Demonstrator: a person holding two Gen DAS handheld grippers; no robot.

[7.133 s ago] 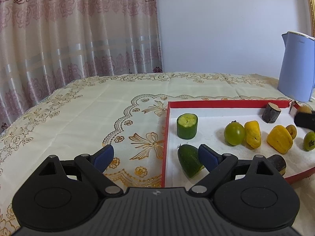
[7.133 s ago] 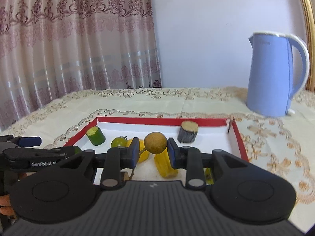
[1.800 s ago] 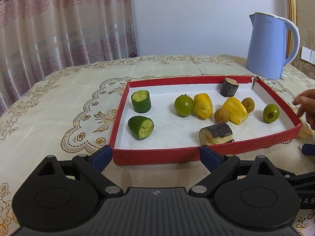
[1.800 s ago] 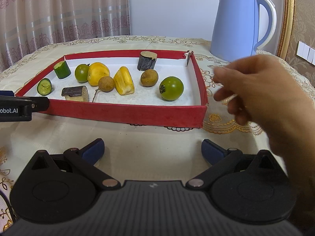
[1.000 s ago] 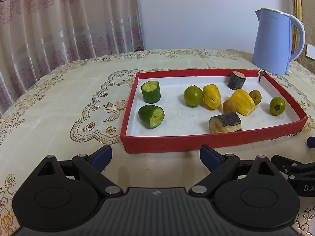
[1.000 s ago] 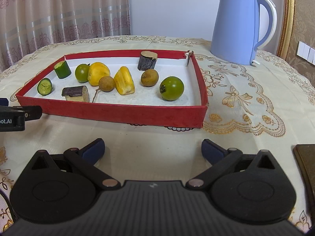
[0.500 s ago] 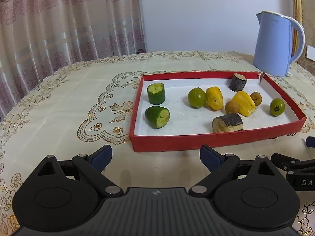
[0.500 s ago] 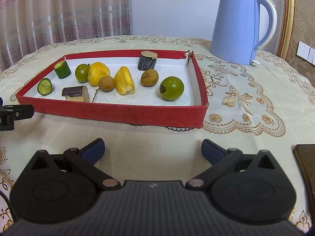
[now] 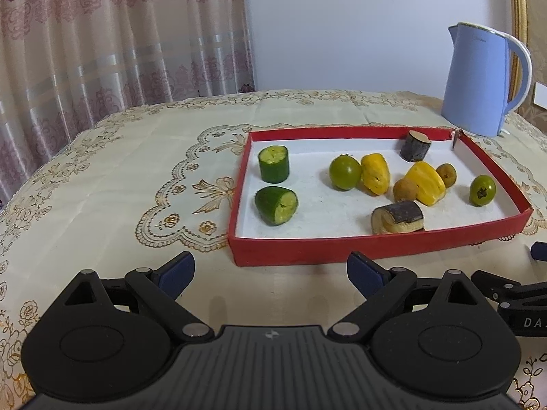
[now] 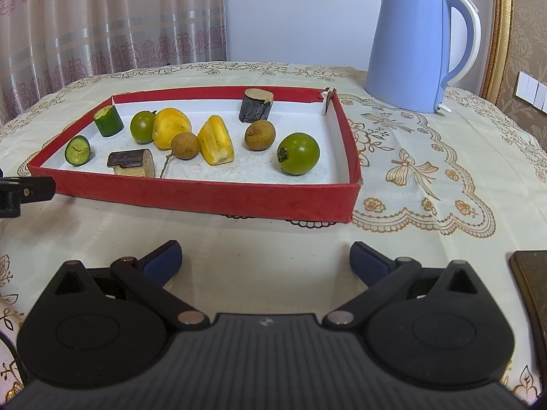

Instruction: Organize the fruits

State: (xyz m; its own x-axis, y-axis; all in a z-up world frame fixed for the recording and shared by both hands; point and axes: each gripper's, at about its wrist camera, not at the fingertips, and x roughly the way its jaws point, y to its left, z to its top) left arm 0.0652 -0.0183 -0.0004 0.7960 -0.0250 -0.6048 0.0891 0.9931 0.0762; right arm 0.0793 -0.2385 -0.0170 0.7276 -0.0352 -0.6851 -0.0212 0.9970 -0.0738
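— Where are the two tongs?

— Both sit low over the tablecloth, short of the red tray. The left gripper has its jaws spread wide and empty, the tray's near wall just ahead of it and to its right. The right gripper is spread wide too, nothing between its pads, the tray straight ahead and a little to its left.

— And the fruit?

— All inside the tray. Seen from the right tongs, a green tomato lies nearest, ahead and slightly right; two brown longans and two yellow pieces sit in the middle; a second green tomato is beyond them to the left. Two cucumber chunks lie at the far left end, and two dark-skinned cut pieces, one lying near the front wall, one upright at the back.

— Anything else?

— A blue kettle stands beyond the tray, ahead and right of the right tongs. A dark flat thing lies at their right edge; I cannot tell what.
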